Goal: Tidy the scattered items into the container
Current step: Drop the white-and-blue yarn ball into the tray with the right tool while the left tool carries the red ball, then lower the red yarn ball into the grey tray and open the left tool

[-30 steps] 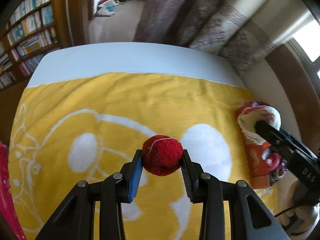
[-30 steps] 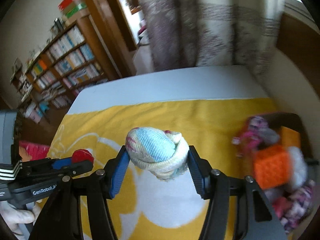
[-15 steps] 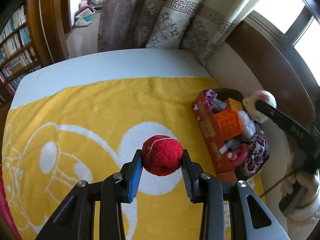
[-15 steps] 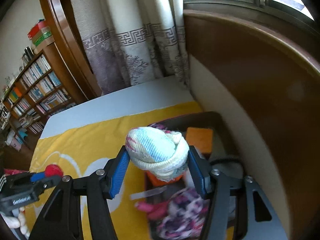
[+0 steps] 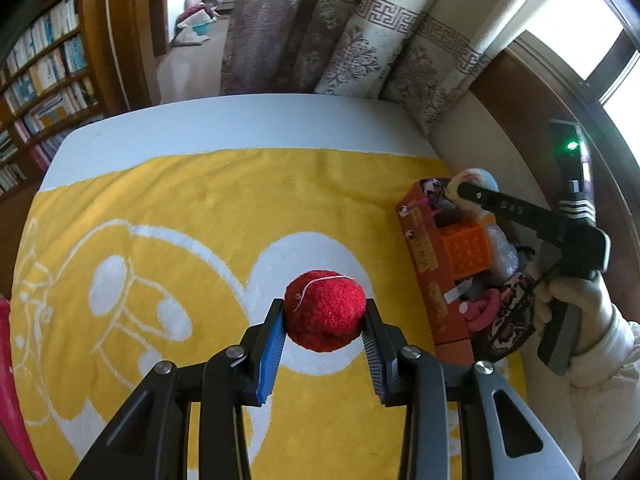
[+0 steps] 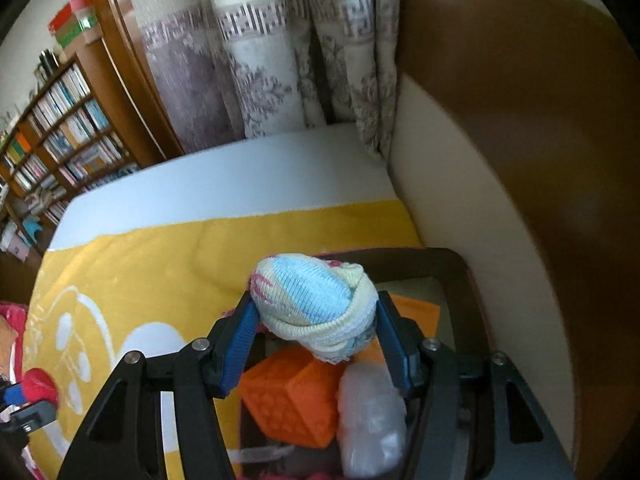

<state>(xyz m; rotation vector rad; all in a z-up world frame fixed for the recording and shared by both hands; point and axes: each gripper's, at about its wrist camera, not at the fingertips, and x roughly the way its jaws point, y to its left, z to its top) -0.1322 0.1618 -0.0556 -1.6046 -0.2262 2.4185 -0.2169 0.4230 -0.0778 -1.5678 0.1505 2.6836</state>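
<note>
My left gripper is shut on a fuzzy red ball, held above the yellow blanket. My right gripper is shut on a rolled pastel sock and hangs over the far end of the orange box, which sits at the bed's right edge against the wall. In the left wrist view the right gripper and sock show above the box. The box holds an orange cube, a white plastic bundle and patterned fabric. The red ball shows at lower left in the right wrist view.
The bed's white sheet runs to curtains at the back. A wooden panel and cream wall stand right beside the box. Bookshelves line the left. A gloved hand holds the right gripper's handle. Something red lies at the blanket's left edge.
The right gripper carried the sock rightward from over the blanket to above the box's far end. The left gripper with the red ball shifted right toward the box, then held still.
</note>
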